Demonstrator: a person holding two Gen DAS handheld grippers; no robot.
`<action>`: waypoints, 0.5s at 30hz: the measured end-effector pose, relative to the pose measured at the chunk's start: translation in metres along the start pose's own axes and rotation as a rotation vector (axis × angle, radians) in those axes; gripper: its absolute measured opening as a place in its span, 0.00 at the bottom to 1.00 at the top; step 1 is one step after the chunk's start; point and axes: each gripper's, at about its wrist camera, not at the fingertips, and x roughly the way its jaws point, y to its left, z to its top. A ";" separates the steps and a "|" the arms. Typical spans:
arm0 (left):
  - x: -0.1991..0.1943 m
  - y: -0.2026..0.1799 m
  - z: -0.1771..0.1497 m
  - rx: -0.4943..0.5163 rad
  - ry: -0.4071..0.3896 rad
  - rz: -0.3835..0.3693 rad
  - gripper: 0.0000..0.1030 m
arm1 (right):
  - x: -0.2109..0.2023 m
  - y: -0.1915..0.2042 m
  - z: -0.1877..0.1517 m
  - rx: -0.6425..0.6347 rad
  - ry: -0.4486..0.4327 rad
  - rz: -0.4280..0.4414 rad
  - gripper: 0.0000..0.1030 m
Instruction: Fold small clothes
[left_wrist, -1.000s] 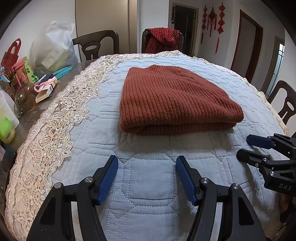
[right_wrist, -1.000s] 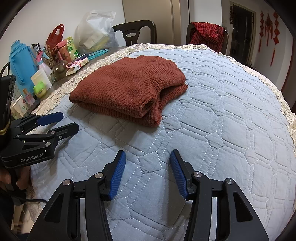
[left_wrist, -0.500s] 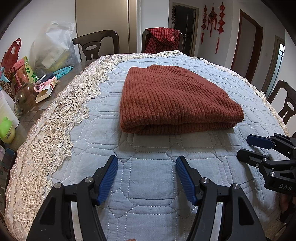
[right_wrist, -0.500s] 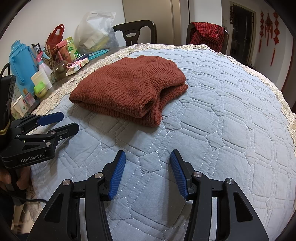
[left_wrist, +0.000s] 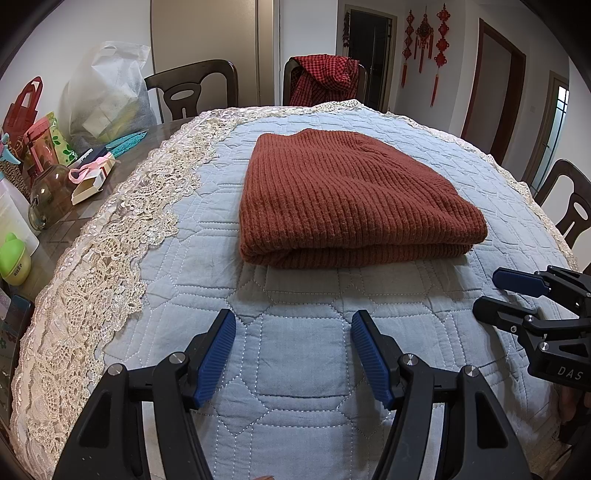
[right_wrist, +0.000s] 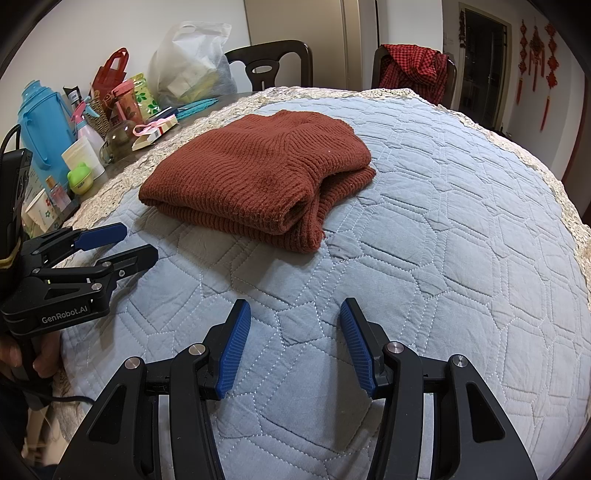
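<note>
A rust-red ribbed knit sweater (left_wrist: 351, 199) lies folded in a thick rectangle on the blue quilted cover (left_wrist: 295, 369) of the table; in the right wrist view the sweater (right_wrist: 255, 177) shows its doubled layers at the near right corner. My left gripper (left_wrist: 293, 321) hovers open over bare quilt in front of the sweater, nothing between its blue pads. My right gripper (right_wrist: 295, 310) is likewise open above the quilt, apart from the garment. Each gripper appears in the other's view: the right gripper (left_wrist: 491, 291) at the right edge, the left gripper (right_wrist: 140, 242) at the left.
A cream lace border (left_wrist: 110, 258) edges the quilt. Left of it stand a glass jar (left_wrist: 48, 195), a green bottle (left_wrist: 14, 258), a blue thermos (right_wrist: 40, 125), cups, boxes and a white bag (left_wrist: 110, 88). Dark chairs (left_wrist: 192, 88) ring the table; one carries a red checked garment (left_wrist: 325, 77).
</note>
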 end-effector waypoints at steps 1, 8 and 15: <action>0.000 0.000 0.000 0.000 0.000 0.000 0.66 | 0.000 0.000 0.000 0.000 0.000 0.000 0.50; 0.000 0.002 0.000 0.001 0.000 0.002 0.66 | 0.000 0.000 0.000 0.000 0.000 0.000 0.50; 0.000 0.001 0.000 0.001 0.000 0.002 0.66 | 0.000 0.001 0.000 0.000 0.000 0.000 0.50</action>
